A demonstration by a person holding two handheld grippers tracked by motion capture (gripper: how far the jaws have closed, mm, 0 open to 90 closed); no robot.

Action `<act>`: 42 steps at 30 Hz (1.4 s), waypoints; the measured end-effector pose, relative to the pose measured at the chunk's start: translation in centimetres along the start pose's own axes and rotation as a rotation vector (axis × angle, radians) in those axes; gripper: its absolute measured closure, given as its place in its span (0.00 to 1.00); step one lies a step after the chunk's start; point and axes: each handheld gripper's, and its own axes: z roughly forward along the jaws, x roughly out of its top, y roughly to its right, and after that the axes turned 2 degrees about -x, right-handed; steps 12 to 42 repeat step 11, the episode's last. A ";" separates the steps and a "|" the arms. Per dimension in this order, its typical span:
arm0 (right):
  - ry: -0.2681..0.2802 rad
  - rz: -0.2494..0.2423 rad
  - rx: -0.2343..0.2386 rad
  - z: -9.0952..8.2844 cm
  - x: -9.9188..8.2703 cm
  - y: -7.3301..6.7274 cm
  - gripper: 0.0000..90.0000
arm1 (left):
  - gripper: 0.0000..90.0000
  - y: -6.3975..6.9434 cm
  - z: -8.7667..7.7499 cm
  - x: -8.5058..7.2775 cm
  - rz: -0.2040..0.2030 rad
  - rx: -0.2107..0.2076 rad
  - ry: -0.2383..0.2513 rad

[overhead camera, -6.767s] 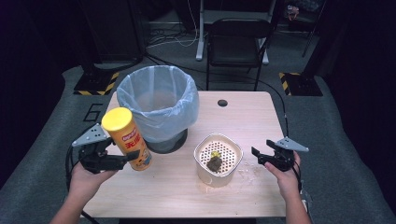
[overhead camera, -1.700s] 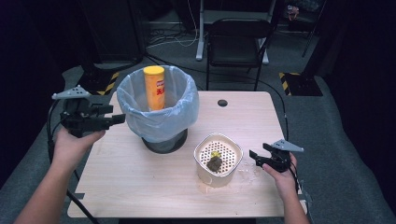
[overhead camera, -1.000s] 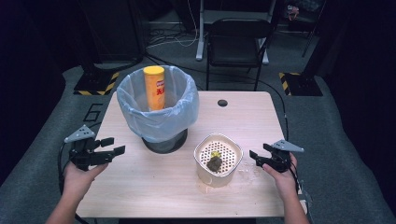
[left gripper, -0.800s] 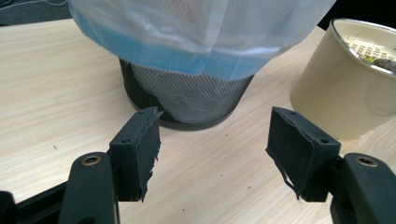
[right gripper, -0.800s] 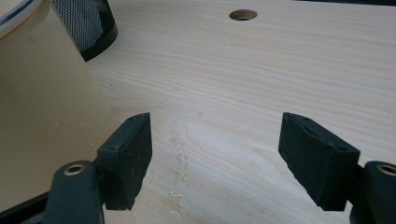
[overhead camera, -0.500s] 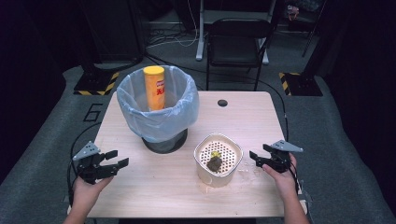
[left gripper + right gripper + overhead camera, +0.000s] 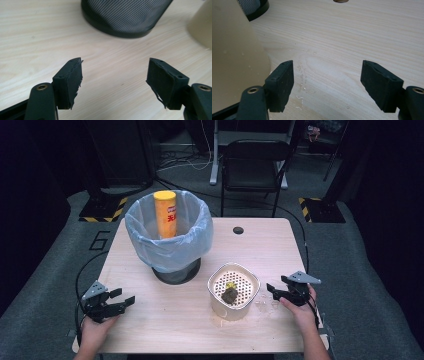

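Note:
A yellow crisp can [image 7: 165, 213] stands upright inside the bin lined with a pale blue bag [image 7: 170, 240]. My left gripper [image 7: 126, 300] rests low at the table's front left, well apart from the bin. Its jaws have just been opening and nothing is between them. In the left gripper view that gripper [image 7: 115, 72] is open over bare wood, facing the bin's black mesh base [image 7: 125, 17]. My right gripper [image 7: 270, 290] is open and holds nothing, just right of the cream strainer bowl [image 7: 233, 291]. In the right gripper view it [image 7: 328, 75] hovers over water drops [image 7: 302, 75].
The strainer bowl holds a dark lump [image 7: 230, 295] and a small yellow piece [image 7: 230, 284]. A round cable hole [image 7: 238, 230] sits at the back of the wooden table [image 7: 280, 250]. A black chair [image 7: 252, 165] stands behind the table. The bowl's wall [image 7: 234, 57] is close to my right gripper.
My left hand has dropped from mid-height at the left down to the table's front left, and its jaws have spread apart. The right gripper has stayed put.

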 end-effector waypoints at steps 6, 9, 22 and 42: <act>-0.015 -0.017 -0.014 0.3 -0.3 0.1 0.29 | 0.25 -0.9 0.7 -0.9 -0.002 0.069 -0.015; -0.029 -0.006 -0.040 0.4 -0.6 0.4 0.29 | 0.23 -1.5 1.2 -1.6 0.031 0.118 -0.085; -0.037 -0.001 -0.061 0.5 -0.9 0.7 0.28 | 0.21 -1.6 1.4 -1.7 0.042 0.136 -0.103; -0.037 -0.001 -0.061 0.5 -0.9 0.7 0.28 | 0.21 -1.6 1.4 -1.7 0.042 0.136 -0.103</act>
